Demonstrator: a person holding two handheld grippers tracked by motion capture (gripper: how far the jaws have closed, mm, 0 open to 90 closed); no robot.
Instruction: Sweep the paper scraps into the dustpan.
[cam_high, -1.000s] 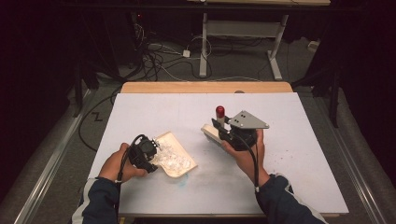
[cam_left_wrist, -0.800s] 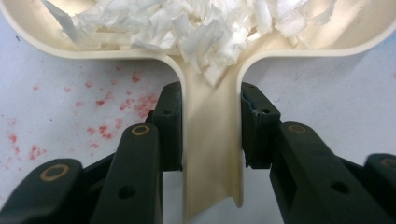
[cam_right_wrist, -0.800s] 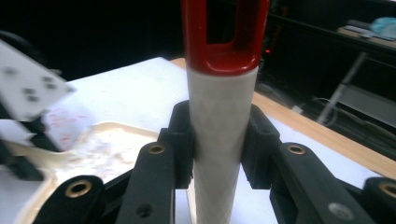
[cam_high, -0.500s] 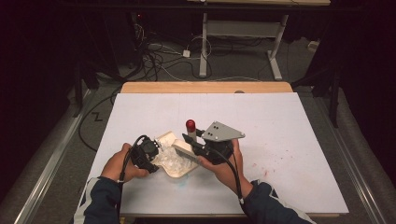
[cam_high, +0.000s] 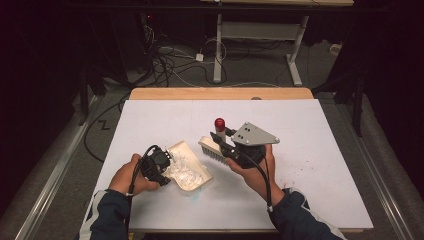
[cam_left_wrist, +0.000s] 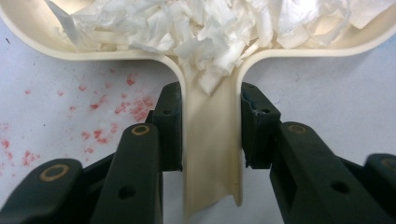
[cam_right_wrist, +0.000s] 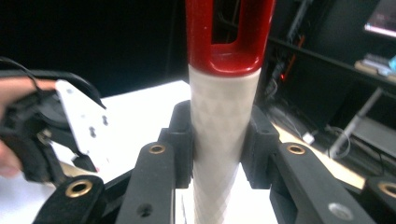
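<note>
Cream plastic, the dustpan lies on the white table near its front-left part, heaped with white paper shreds. Its short handle points back toward the person's left hand, and the pan's mouth opens away toward the table's middle. The left gripper pinches that handle, one jaw pressed on each side. Red specks dot the table just beside the handle. Just right of the pan, a small brush is held off the table, its white bristle block near the pan's far corner and its long axis rising to a red-tipped handle that points up. The right gripper clamps the white grip below the red loop.
</note>
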